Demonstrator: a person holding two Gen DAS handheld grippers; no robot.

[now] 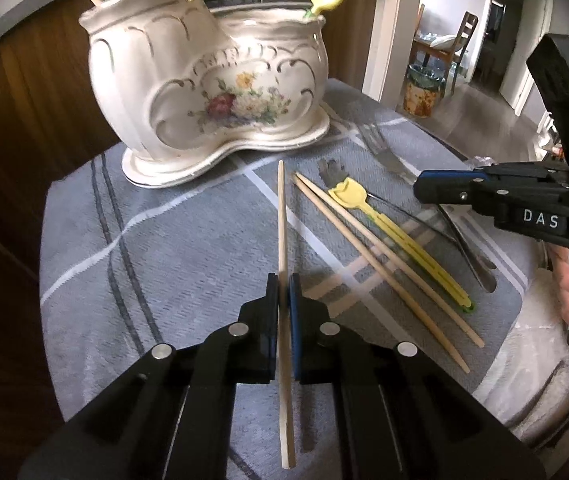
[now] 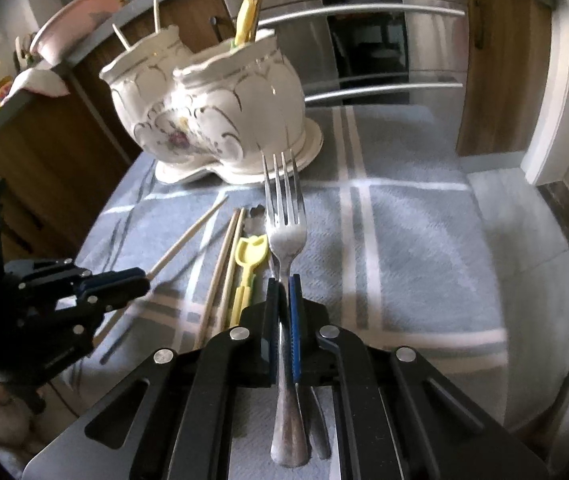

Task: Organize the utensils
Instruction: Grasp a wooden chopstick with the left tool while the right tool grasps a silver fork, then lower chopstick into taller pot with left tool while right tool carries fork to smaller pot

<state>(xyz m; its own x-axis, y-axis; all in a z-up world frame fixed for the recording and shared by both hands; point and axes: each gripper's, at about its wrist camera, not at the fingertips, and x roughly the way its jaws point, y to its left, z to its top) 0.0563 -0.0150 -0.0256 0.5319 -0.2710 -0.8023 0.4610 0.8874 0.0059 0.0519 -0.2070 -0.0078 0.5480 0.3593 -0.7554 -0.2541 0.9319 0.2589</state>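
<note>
Left wrist view: looks forward and down along its own fingers, low over the grey plaid cloth [image 1: 156, 216], facing the ceramic holder [image 1: 204, 92] close ahead. Right wrist view: same low forward pitch, set further right, facing the holder [image 2: 220, 120] from its other end. Shared ground: holder, cloth, loose chopsticks [image 1: 380, 260]. Each view shows the opposite gripper at its edge.

The left gripper [image 1: 283, 280] is clamped on a chopstick [image 1: 282, 220] whose tip points toward the holder [image 1: 204, 80]. In front of the holder, on the cloth [image 1: 144, 240], lie two chopsticks [image 1: 380, 264], a yellow utensil [image 1: 400, 244] beside them, then tongs [image 1: 464, 248]. The right gripper [image 1: 418, 188] holds a fork [image 1: 380, 148] near the holder's base.
</note>
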